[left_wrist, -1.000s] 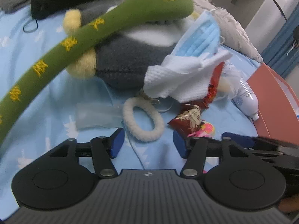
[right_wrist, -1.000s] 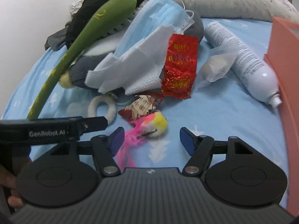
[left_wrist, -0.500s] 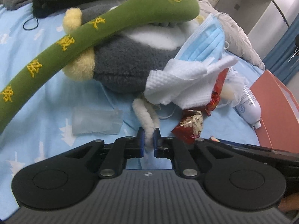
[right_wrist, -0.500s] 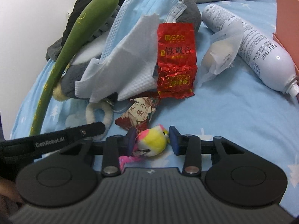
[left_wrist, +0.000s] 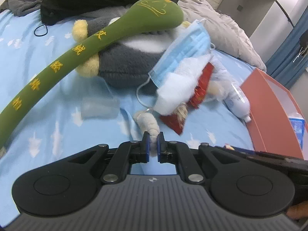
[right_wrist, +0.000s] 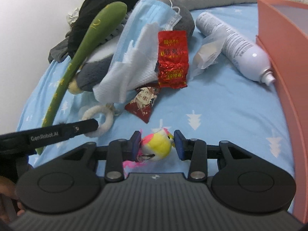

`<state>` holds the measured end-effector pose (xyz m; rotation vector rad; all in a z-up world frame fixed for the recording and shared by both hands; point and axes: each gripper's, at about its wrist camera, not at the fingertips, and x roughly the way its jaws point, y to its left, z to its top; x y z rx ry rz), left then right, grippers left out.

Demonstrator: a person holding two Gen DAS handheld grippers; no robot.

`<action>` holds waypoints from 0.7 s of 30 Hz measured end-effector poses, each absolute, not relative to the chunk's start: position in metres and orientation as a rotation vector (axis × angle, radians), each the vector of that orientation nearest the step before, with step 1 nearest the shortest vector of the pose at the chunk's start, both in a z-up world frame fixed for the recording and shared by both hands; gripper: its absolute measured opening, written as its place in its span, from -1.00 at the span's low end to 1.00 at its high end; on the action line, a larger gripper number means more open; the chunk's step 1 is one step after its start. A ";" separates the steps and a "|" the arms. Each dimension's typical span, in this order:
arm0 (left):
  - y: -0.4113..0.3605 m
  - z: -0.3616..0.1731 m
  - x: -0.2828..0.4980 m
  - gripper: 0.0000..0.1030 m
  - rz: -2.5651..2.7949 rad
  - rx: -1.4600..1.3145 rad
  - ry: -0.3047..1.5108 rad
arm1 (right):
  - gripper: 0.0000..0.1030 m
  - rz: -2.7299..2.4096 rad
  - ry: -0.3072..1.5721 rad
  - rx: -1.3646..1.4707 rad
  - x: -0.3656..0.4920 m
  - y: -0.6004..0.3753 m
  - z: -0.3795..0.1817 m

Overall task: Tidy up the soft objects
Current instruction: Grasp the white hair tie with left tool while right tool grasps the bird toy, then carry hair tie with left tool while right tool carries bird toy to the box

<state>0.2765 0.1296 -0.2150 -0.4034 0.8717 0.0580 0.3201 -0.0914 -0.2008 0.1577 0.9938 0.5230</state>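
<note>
The left gripper [left_wrist: 153, 143] has just closed its fingers on one cream fluffy ring [left_wrist: 147, 122], pinching its near edge above the blue bed sheet [left_wrist: 38, 57]. The right gripper [right_wrist: 156, 144] has also just closed, its fingers clamping one small yellow and pink plush bird [right_wrist: 156, 147]. In the right wrist view the left gripper's side reads "GenRobot.AI". Beyond lie two red foil packets: a tea packet [right_wrist: 172, 57] printed with gold Chinese characters, and a darker snack packet [right_wrist: 144, 104] whose lettering is too blurred to read surely. One green plush stick [left_wrist: 77, 55] bears yellow embroidered characters and rests across one grey plush toy [left_wrist: 125, 67]. One blue face mask [right_wrist: 140, 19], one white cloth [right_wrist: 134, 67], one white bottle [right_wrist: 240, 48] with fine print and one orange box [right_wrist: 284, 57] complete the spread.
</note>
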 end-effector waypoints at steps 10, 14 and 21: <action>0.111 -0.186 0.220 -0.84 0.045 -0.409 0.854 | -0.21 0.509 0.962 0.150 0.271 -0.109 -0.169; 0.105 -0.174 0.202 -0.84 0.040 -0.408 0.832 | -0.21 0.503 0.949 0.148 0.252 -0.115 -0.157; 0.090 -0.150 0.170 -0.84 0.017 -0.398 0.793 | -0.21 0.502 0.906 0.139 0.221 -0.124 -0.136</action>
